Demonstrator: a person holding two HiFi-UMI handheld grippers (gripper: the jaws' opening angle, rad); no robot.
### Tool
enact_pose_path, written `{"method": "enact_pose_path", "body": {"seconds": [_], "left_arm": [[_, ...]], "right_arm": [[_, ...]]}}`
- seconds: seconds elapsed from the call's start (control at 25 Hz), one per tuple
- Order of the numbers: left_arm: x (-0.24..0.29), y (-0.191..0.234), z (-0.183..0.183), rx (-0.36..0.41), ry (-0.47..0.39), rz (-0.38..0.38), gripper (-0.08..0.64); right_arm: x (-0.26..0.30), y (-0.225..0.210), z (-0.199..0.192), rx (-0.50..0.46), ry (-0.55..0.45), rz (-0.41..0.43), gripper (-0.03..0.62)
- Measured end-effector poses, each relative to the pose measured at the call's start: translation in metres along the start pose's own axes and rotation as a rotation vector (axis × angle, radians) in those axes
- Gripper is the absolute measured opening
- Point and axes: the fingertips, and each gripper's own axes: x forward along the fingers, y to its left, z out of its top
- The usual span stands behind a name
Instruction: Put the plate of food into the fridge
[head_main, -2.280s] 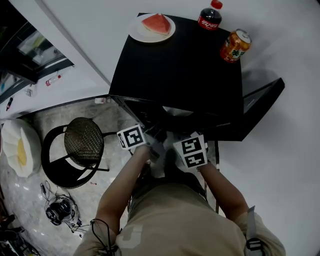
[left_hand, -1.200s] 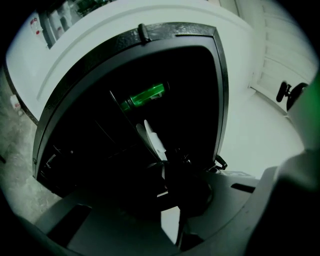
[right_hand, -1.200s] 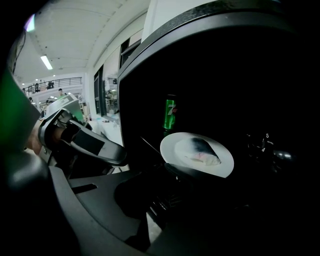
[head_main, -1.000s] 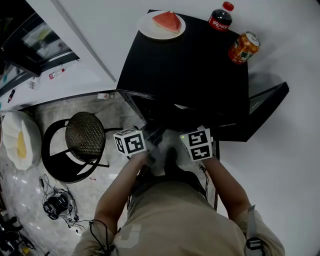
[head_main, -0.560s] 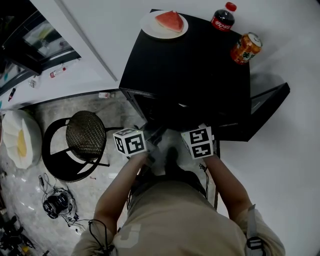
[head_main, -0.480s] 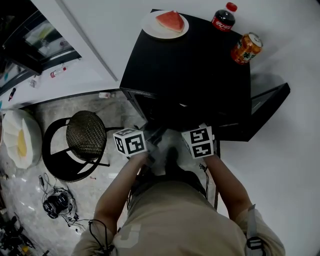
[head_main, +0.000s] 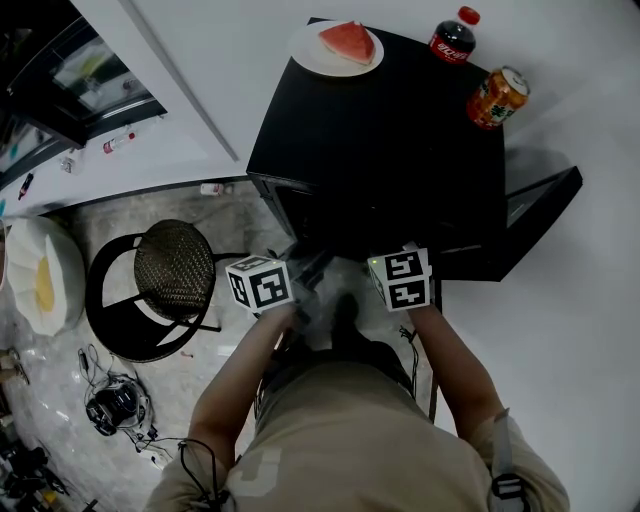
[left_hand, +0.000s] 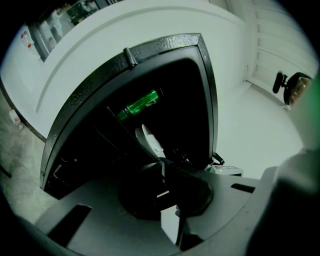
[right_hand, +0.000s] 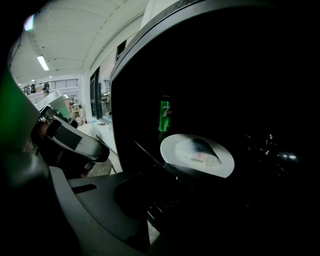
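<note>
Fridge (head_main: 380, 110): door open. Plate (right_hand: 172, 147) of food inside; green can (right_hand: 165, 114) at its 11 o'clock. Left claw (left_hand: 162, 161) clamped on plate rim. Right claw (right_hand: 167, 165) closed, empty.

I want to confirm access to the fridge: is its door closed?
No, in the head view the fridge door stands swung open at the right side of the fridge.
</note>
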Motion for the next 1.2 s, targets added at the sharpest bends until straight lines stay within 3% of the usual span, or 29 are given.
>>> {"method": "enact_pose_path", "body": {"seconds": [0.84, 1.2], "left_arm": [[-0.009, 0.002, 0.001, 0.012, -0.008, 0.007, 0.025], [-0.033, 0.003, 0.012, 0.055, -0.040, 0.036, 0.015]], "right_arm": [[0.004, -0.008, -0.007, 0.002, 0.004, -0.029, 0.023], [-0.002, 0.004, -0.014, 0.004, 0.023, -0.021, 0.023]]}}
